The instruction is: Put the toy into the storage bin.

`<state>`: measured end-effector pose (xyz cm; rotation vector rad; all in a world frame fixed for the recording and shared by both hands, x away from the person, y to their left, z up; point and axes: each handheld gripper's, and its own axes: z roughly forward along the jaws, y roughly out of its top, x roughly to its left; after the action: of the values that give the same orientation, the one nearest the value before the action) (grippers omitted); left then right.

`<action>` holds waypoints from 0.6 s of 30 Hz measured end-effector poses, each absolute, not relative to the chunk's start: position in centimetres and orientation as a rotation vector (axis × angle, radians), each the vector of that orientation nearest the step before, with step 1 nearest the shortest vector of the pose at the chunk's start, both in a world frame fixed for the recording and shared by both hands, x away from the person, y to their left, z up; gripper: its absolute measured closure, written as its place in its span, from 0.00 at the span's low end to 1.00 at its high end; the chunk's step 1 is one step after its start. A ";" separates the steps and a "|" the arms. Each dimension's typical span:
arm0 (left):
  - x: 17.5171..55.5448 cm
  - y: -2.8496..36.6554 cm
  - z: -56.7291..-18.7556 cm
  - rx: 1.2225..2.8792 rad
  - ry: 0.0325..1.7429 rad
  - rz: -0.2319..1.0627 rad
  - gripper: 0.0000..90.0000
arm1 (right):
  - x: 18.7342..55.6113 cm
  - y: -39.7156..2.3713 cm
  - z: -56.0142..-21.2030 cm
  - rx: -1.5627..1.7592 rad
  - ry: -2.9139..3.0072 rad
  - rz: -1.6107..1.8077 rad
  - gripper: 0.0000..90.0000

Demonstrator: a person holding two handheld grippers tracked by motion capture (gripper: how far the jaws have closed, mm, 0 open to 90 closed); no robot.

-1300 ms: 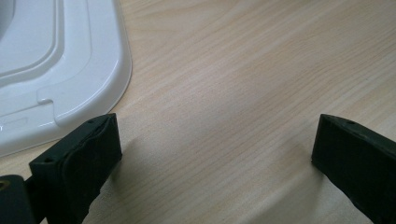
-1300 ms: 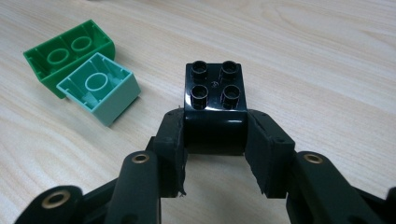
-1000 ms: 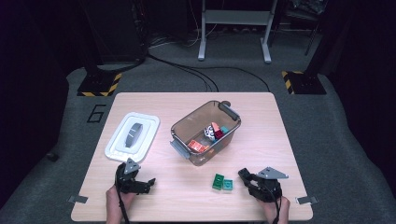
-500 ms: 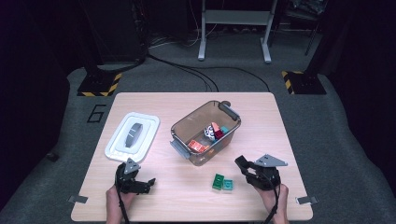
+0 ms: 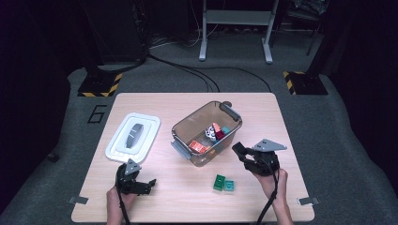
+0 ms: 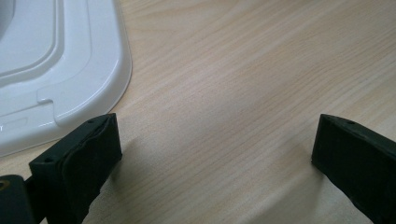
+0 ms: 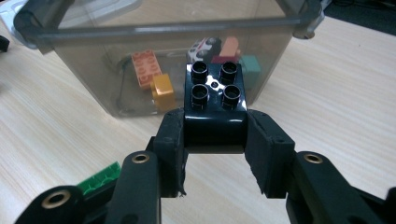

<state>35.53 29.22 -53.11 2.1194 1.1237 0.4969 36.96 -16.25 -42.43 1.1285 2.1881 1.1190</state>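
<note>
Right tongs (image 7: 215,140) clenched on black four-stud brick (image 7: 215,100), held above bench (image 5: 187,192) just beside clear bin (image 5: 206,133) holding other bricks. Green brick (image 5: 224,183) lies on bench below. Left tongs (image 6: 215,154) released, empty, low over bench near white lid (image 6: 51,70).

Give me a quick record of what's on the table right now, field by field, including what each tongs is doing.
surface: wooden table
container: clear bin, lid off, several coloured bricks inside
lid: white lid, flat on the table left of the bin
loose item: green bricks on the table in front of the bin
right tongs: shut on a black brick with four studs, held off the table near the bin's front wall
left tongs: open, nothing between the jaws, low over bare table beside the lid
</note>
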 end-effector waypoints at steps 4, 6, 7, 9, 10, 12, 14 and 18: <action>35.5 29.2 -53.1 2.120 1.123 0.497 0.02 | 37.4 -15.8 -41.3 1.106 2.193 1.121 0.66; 35.5 29.2 -53.1 2.118 1.125 0.498 0.02 | 37.6 -15.5 -40.8 1.093 2.199 1.124 0.66; 35.5 29.2 -53.1 2.120 1.123 0.497 0.02 | 37.8 -15.3 -40.5 1.086 2.202 1.127 0.66; 35.5 29.2 -53.1 2.118 1.126 0.497 0.01 | 38.0 -15.1 -40.1 1.078 2.210 1.129 0.66; 35.5 29.2 -53.1 2.114 1.126 0.496 0.02 | 38.2 -14.9 -39.8 1.072 2.211 1.137 0.66; 35.5 29.2 -53.1 2.113 1.128 0.496 0.01 | 38.5 -14.5 -39.3 1.067 2.220 1.139 0.66; 35.5 29.2 -53.1 2.119 1.124 0.496 0.01 | 38.9 -14.1 -38.8 1.054 2.225 1.149 0.66; 35.5 29.2 -53.1 2.113 1.127 0.496 0.02 | 39.5 -13.1 -38.0 1.031 2.239 1.157 0.66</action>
<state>35.53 29.19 -53.14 2.1132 1.1267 0.4959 39.52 -13.08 -38.03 1.0310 2.2394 1.1567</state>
